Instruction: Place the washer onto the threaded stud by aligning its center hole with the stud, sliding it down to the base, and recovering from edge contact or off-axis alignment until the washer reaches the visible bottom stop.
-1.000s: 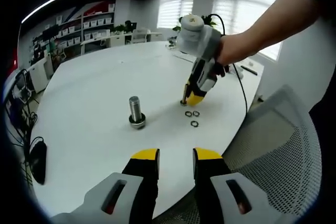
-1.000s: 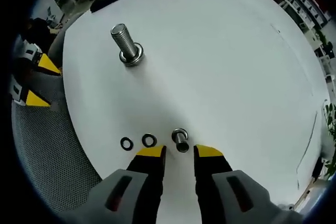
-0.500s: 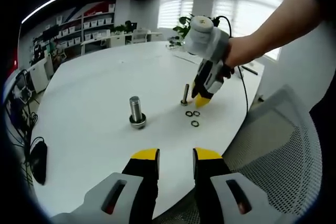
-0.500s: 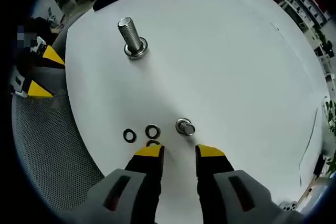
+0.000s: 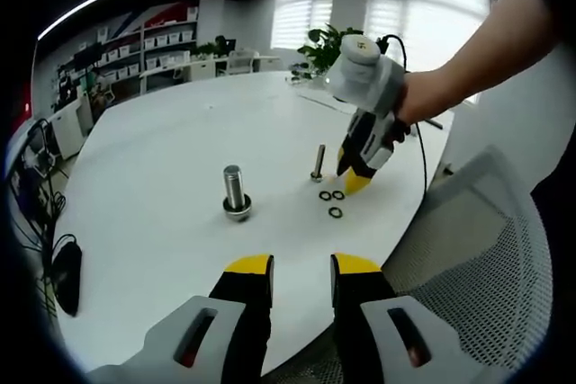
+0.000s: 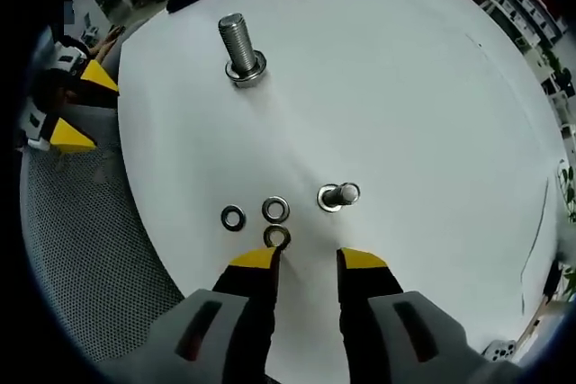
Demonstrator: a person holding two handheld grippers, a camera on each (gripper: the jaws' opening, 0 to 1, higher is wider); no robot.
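A: Step in hand?
B: Pick-up, judged — right gripper poised over three washers, jaws apart, nothing held; the nearest sits at 11 o'clock of its tips. Slim threaded stud at 1 o'clock, bare.
A: Next?
B: Closing on one washer is called for.
A: Left gripper view?
B: Left gripper is seen parted, idle — large bolt at 11 o'clock, standing on the table.

opposed views (left low, right overhead) sharing table

white table bears two studs and three washers.
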